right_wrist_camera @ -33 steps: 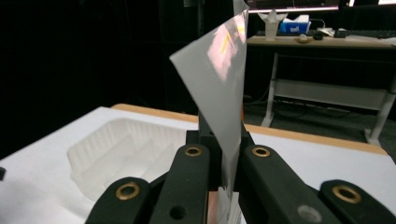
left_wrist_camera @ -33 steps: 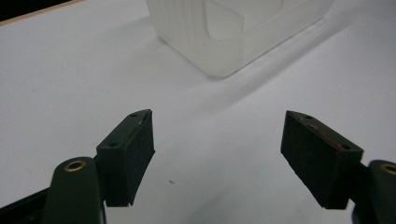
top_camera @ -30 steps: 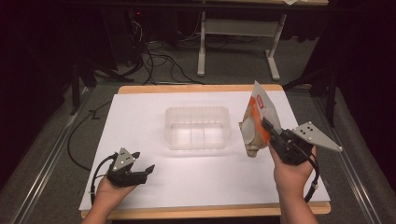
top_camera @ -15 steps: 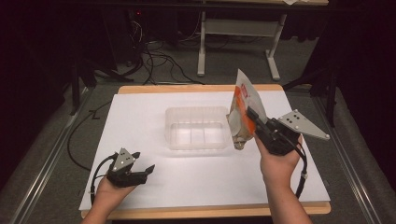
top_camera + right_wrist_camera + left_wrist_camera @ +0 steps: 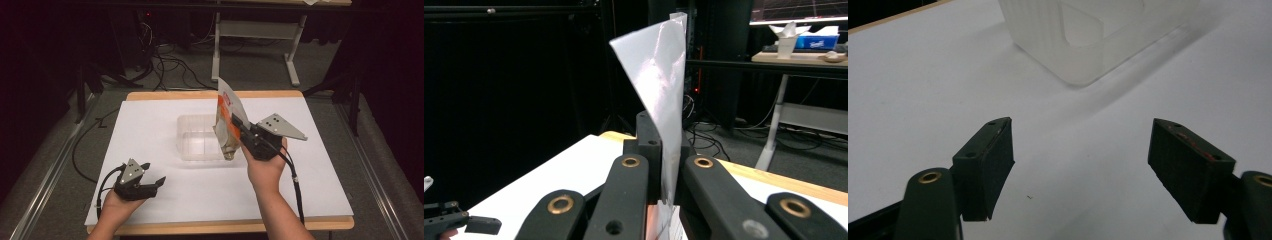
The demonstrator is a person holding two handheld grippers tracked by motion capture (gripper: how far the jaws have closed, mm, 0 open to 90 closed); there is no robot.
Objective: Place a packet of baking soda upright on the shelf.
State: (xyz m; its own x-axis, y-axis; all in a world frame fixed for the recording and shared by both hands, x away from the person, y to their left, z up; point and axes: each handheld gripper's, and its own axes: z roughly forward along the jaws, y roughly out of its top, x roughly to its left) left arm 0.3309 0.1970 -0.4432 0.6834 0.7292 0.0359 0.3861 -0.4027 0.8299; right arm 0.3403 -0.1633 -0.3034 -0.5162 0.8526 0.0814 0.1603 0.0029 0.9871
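The white table (image 5: 150, 125) is lying under both grippers. The clear plastic bin (image 5: 197, 140) is sitting just ahead of the right gripper (image 5: 239, 125), partly behind the pouch (image 5: 227, 117) that its jaws are pinching tight, holding it upright above the bin's near edge. The left gripper (image 5: 152, 181) is resting on the table well short of the bin, its jaws spread wide and gripping nothing.

The right gripper (image 5: 241, 131), clamped on the snack pouch (image 5: 227, 120), moved left from the table's right side. It brought the pouch over the clear bin's (image 5: 192, 145) right end.
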